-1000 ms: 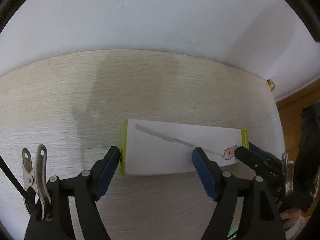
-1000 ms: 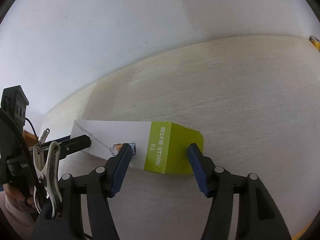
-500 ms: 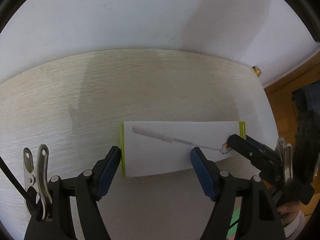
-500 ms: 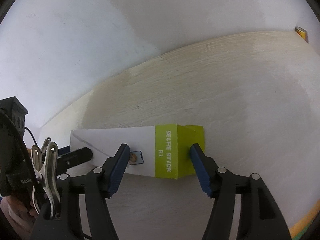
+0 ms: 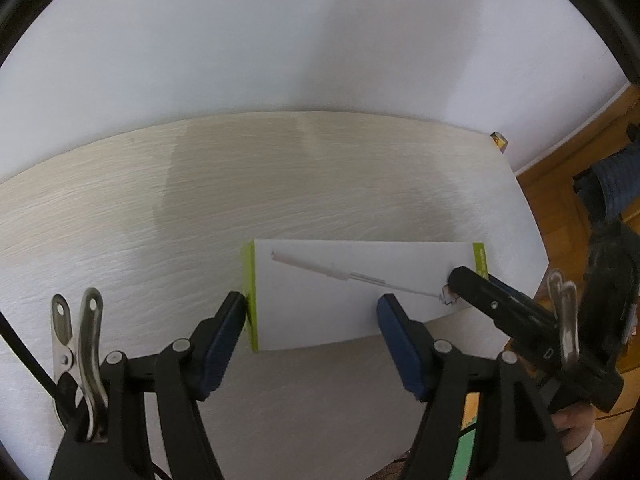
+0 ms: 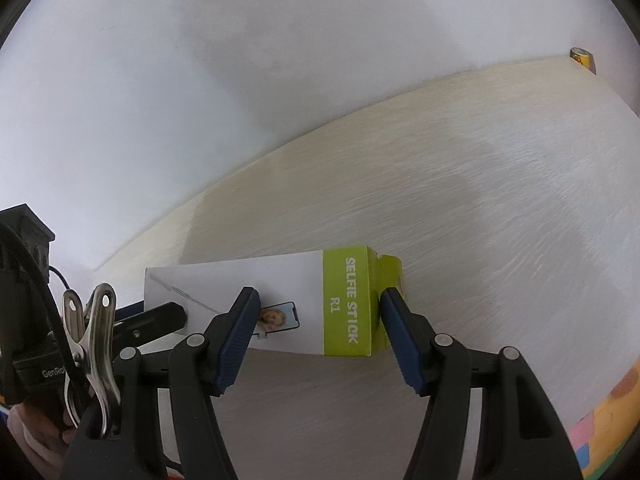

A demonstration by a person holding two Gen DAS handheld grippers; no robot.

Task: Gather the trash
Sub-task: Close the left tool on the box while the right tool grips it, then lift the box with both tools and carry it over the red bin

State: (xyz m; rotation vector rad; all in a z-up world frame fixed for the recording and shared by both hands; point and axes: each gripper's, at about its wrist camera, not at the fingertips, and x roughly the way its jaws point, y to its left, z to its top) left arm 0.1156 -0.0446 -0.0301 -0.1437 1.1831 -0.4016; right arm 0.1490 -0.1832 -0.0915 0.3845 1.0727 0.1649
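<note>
A: What is the biggest thing here?

B: A pale wood-grain table set against a white wall. At its far right corner sits a small yellow can, well apart from everything else.

A: And the trash?

B: A long selfie stick box, white with lime-green ends, lies flat near the table's near edge. In the right wrist view the green band reads "SELFIE STICK R1", and the end flap at that right end stands slightly open.

A: Where are the tongs?

B: The left gripper is spread wide at the box's left end. Its left blue pad sits just beside the green end; the right pad is over the white face. Whether either touches, I cannot tell.

A: And the other?

B: The right gripper is also spread, straddling the green right end. One pad is by the printed phone picture, the other just beside the flap. Neither tong is clamped on the box.
</note>
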